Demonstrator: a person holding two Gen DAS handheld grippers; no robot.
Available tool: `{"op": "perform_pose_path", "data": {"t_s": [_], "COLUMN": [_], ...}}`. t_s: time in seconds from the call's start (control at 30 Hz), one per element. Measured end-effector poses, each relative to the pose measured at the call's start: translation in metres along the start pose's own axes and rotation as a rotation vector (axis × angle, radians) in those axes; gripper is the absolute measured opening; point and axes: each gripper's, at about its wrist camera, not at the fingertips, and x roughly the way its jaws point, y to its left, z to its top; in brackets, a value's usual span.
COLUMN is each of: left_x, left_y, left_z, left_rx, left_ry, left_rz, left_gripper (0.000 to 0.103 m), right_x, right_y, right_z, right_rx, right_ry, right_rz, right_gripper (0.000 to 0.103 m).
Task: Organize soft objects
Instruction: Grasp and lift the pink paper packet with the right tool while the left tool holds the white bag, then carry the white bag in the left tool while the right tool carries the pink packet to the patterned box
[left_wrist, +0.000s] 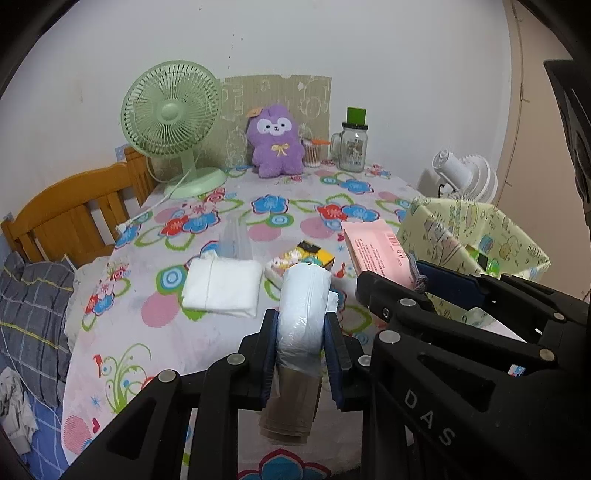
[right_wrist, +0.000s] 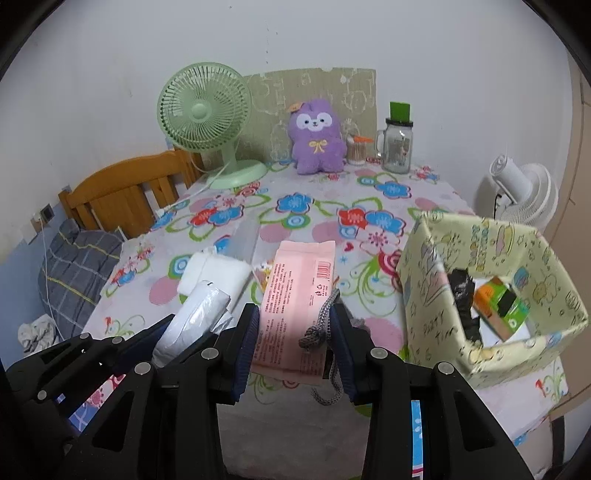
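Note:
My left gripper (left_wrist: 301, 328) is shut on a roll of pale plastic bags (left_wrist: 304, 310) and holds it above the floral tablecloth (left_wrist: 155, 325). My right gripper (right_wrist: 293, 345) is shut on a pink packet (right_wrist: 295, 295), with a grey cord (right_wrist: 319, 325) beside its right finger. The roll also shows in the right wrist view (right_wrist: 199, 314), and the pink packet in the left wrist view (left_wrist: 376, 254). A white tissue pack (left_wrist: 221, 286) and a small yellow tissue packet (left_wrist: 295, 260) lie on the table. A yellow fabric box (right_wrist: 491, 295) stands to the right and holds a green-orange carton (right_wrist: 498, 306) and a black item (right_wrist: 463, 295).
At the table's back stand a green fan (left_wrist: 173, 122), a purple plush toy (left_wrist: 275, 142), a cotton swab jar (left_wrist: 312, 151) and a glass mug jar (left_wrist: 352, 146). A white fan (right_wrist: 521, 192) sits behind the box. A wooden bed frame (left_wrist: 74, 218) and grey bedding (left_wrist: 33, 317) lie left.

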Motion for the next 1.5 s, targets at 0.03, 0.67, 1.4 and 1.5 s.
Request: {"op": "perform_pose_path", "data": {"t_s": [0.03, 0.67, 1.4, 1.5], "left_x": [-0.001, -0.012, 0.015, 0.018], "left_y": [0.000, -0.024, -0.097, -0.109], "left_z": [0.002, 0.037, 0.056, 0.058], "left_rx": [-0.001, 0.042, 0.145, 0.164], "left_ry": [-0.003, -0.045, -0.017, -0.016], "left_rz": [-0.001, -0.022, -0.065, -0.067], "left_gripper": [0.024, 0.024, 0.024, 0.024], "right_x": [-0.002, -0.026, -0.030, -0.031], "right_y": [-0.001, -0.025, -0.107, -0.116], "right_z": [0.002, 0.032, 0.031, 0.030], "right_rx": [-0.001, 0.021, 0.150, 0.168], "right_ry": [-0.004, -0.045, -0.017, -0.015], "right_rz": [-0.001, -0.033, -0.062, -0.047], "right_gripper": [0.042, 0.043, 0.043, 0.044]}}
